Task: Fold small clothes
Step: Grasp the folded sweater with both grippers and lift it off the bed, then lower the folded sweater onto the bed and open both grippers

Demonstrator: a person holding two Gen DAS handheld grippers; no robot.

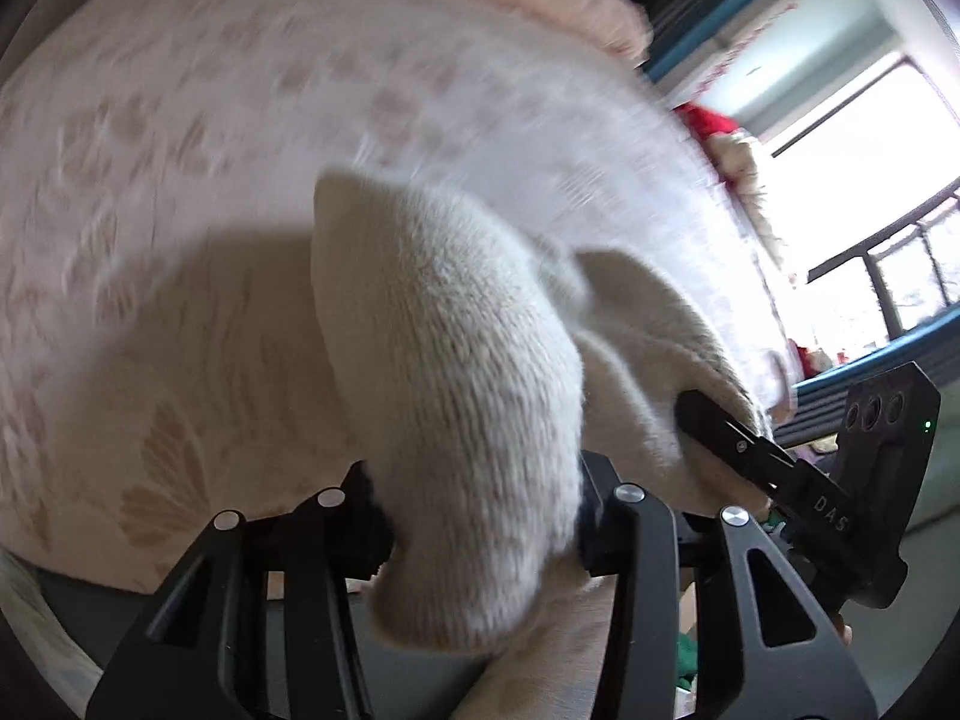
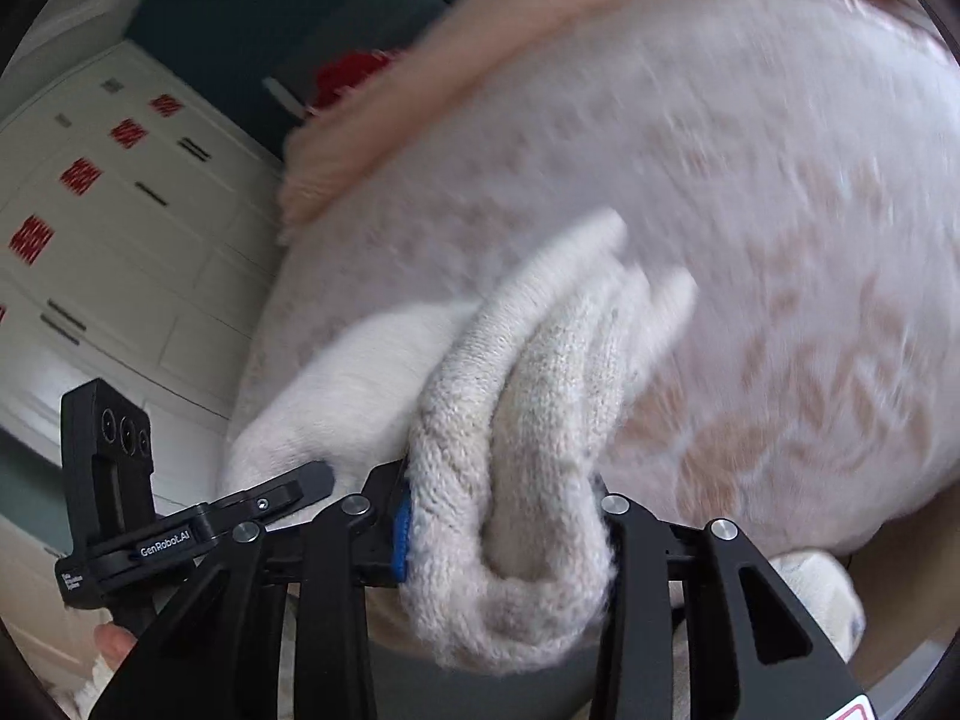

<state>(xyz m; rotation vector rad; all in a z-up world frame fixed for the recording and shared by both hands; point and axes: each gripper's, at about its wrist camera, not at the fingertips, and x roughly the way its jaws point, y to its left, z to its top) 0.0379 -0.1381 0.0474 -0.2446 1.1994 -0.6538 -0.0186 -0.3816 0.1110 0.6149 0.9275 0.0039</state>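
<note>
Cream knitted garment [image 1: 468,396] was pinched, bunched, by left gripper [image 1: 480,540] and right gripper [image 2: 504,540] above the bed [image 1: 180,180]; no fold was completed.

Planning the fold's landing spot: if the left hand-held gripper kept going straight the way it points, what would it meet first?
Probably the patterned pink bed cover. The left hand-held gripper already pinches the cream knitted garment, which hangs ahead of it; beyond that lies only the cover, though blur leaves depth unclear.
</note>
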